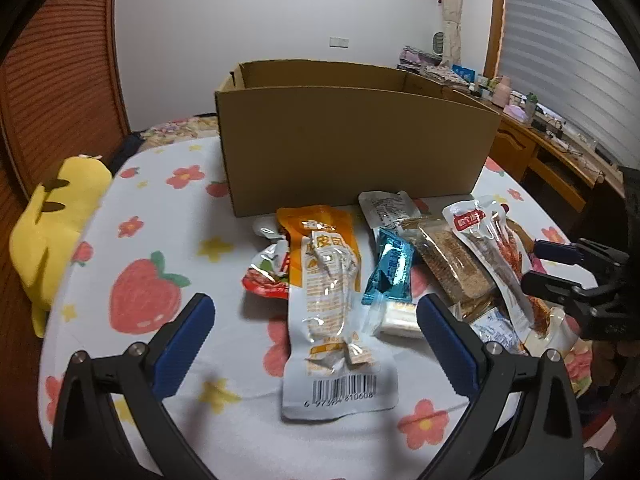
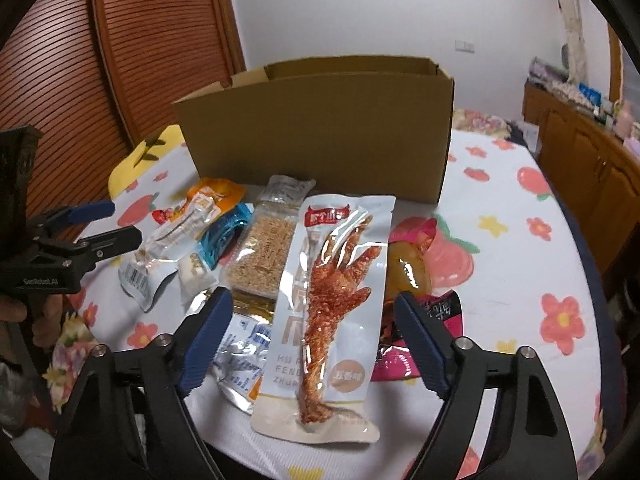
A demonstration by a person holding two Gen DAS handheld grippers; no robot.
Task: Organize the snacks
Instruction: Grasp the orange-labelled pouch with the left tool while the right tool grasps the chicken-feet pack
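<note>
An open cardboard box (image 1: 352,148) stands on the table behind a spread of snack packets; it also shows in the right wrist view (image 2: 320,144). My left gripper (image 1: 316,320) is open and empty, its jaws either side of an orange-and-white tofu packet (image 1: 332,312). A teal packet (image 1: 390,272) and a grain bar (image 1: 452,264) lie to its right. My right gripper (image 2: 314,316) is open and empty above a white chicken-foot packet (image 2: 332,300). A pink packet (image 2: 416,344) lies under the right finger (image 2: 424,344). The left gripper also shows in the right wrist view (image 2: 100,224).
A round table with a strawberry-and-flower cloth (image 1: 160,240) carries everything. A yellow plush toy (image 1: 52,232) lies at its left edge. A wooden slatted door (image 2: 140,60) is behind, and a cluttered wooden desk (image 1: 560,148) stands at the right.
</note>
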